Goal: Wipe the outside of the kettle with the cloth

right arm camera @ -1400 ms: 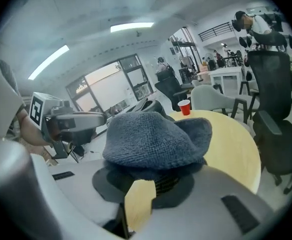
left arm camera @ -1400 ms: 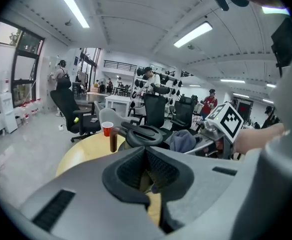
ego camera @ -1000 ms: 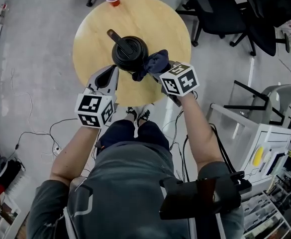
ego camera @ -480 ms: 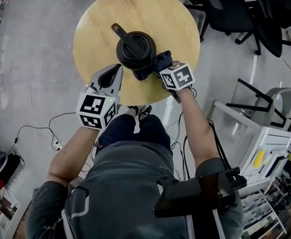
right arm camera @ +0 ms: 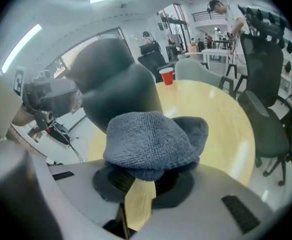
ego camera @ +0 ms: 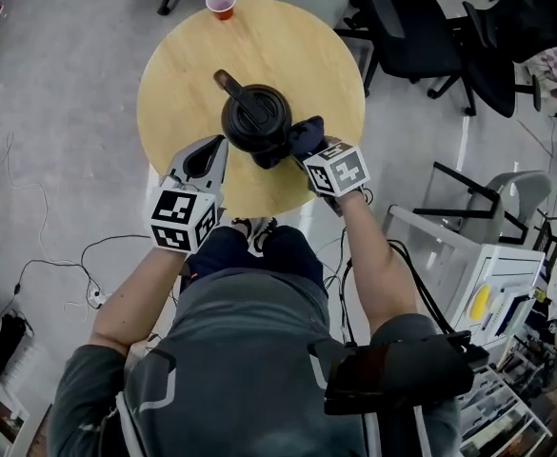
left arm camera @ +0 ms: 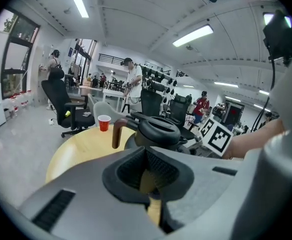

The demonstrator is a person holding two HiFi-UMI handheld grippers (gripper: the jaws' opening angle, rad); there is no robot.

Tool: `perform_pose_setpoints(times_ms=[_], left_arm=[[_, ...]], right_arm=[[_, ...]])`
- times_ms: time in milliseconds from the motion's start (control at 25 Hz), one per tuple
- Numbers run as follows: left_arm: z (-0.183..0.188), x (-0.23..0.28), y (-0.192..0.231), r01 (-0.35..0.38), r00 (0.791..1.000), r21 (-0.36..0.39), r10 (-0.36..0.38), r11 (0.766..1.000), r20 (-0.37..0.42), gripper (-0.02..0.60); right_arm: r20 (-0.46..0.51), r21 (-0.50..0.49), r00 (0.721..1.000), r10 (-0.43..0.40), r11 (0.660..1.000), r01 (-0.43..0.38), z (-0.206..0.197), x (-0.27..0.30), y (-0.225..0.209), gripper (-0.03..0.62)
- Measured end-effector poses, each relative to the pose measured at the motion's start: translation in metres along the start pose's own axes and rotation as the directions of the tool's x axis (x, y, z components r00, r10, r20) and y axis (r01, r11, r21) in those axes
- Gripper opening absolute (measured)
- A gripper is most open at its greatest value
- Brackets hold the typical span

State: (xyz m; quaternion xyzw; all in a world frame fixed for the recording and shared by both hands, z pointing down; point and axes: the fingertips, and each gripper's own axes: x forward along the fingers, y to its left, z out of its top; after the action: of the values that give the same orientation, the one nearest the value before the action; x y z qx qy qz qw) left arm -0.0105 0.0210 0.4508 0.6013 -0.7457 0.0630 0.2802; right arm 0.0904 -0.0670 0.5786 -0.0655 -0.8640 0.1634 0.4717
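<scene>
with the right gripper (ego camera: 308,150) pinching the cloth (ego camera: 302,134) against the right flank of the kettle (ego camera: 256,119) near mid-table (ego camera: 297,46), and the left gripper (ego camera: 217,145) pressed together, empty, just beside it, wiping pressure may slide or tip the apparently unbraced kettle; the red cup (ego camera: 221,3) stands well apart, obstructing nothing.

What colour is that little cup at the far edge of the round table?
Red. The small plastic cup shows best in the left gripper view.
</scene>
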Motion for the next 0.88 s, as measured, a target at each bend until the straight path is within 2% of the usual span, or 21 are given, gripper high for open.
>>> perform_pose_setpoints(times_ms=[120,320,440,560,680,880], left_arm=[[0.010,-0.010,0.004,0.002,1.000,-0.017,-0.002,1.000,0.020,0.008],[0.023,-0.013,-0.007,-0.017,0.998,-0.044,0.020,0.999,0.062,0.008],[0.027,-0.007,-0.008,-0.058,0.994,-0.057,0.063,0.997,0.090,0.008],[0.027,-0.004,-0.011,-0.133,0.985,-0.080,0.140,0.988,0.100,0.008],[0.021,-0.004,-0.018,-0.225,0.968,-0.127,0.236,0.966,0.083,0.009],[0.005,-0.010,-0.030,-0.373,0.913,-0.255,0.402,0.892,0.070,0.008]], right_arm=[[0.076,-0.083,0.997,0.014,0.997,-0.007,0.034,-0.045,0.022,0.087],[0.162,-0.185,0.982,0.096,0.981,-0.065,0.075,-0.093,0.040,0.087],[0.147,-0.238,0.979,0.143,0.966,-0.105,0.083,-0.087,0.037,0.087],[0.122,-0.256,0.970,0.210,0.951,-0.174,0.082,-0.075,0.027,0.087],[0.115,-0.264,0.949,0.292,0.930,-0.254,0.082,-0.070,0.018,0.089],[0.014,-0.302,0.925,0.380,0.883,-0.359,0.061,-0.049,0.006,0.089]])
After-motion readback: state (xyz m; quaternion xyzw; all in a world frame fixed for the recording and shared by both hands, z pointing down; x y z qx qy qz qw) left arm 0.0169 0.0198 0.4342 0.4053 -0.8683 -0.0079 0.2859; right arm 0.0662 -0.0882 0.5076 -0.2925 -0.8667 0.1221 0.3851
